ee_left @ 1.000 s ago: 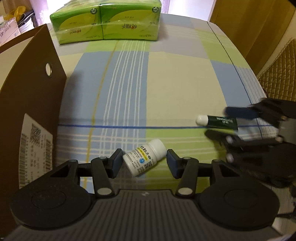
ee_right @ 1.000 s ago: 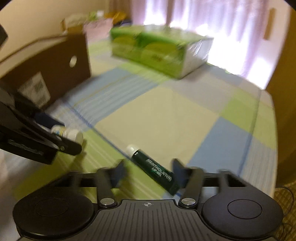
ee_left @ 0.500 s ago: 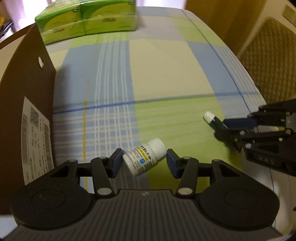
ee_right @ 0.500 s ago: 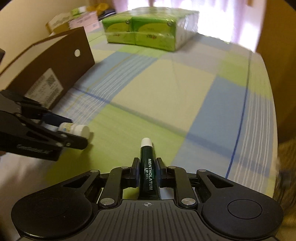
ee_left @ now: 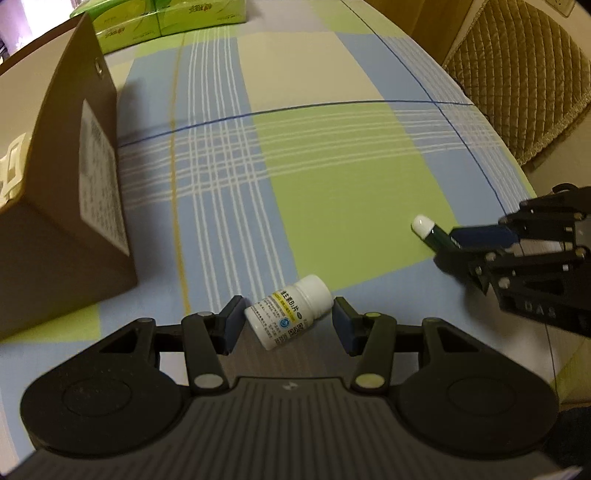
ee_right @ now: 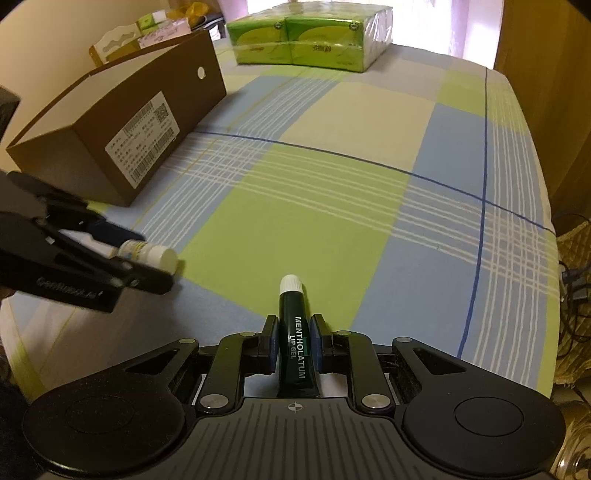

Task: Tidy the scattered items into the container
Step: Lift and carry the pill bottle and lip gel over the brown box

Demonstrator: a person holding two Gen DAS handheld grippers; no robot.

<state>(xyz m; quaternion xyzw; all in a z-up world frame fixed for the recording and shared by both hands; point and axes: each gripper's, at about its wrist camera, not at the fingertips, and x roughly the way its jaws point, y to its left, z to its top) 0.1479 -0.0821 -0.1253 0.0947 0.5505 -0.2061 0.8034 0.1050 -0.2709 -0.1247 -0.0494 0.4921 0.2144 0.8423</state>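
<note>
Lip gel tube clenched in my right gripper, white cap forward, right of the brown box. Left gripper spread wide around the pill bottle, not touching, bottle lying skewed just right of the box. I'd square the pads to the bottle's body before squeezing. Plaid tablecloth; green tissue packs beyond the box.

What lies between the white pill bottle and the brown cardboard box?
Only bare plaid tablecloth separates the white pill bottle from the brown cardboard box, in the left wrist view.
</note>
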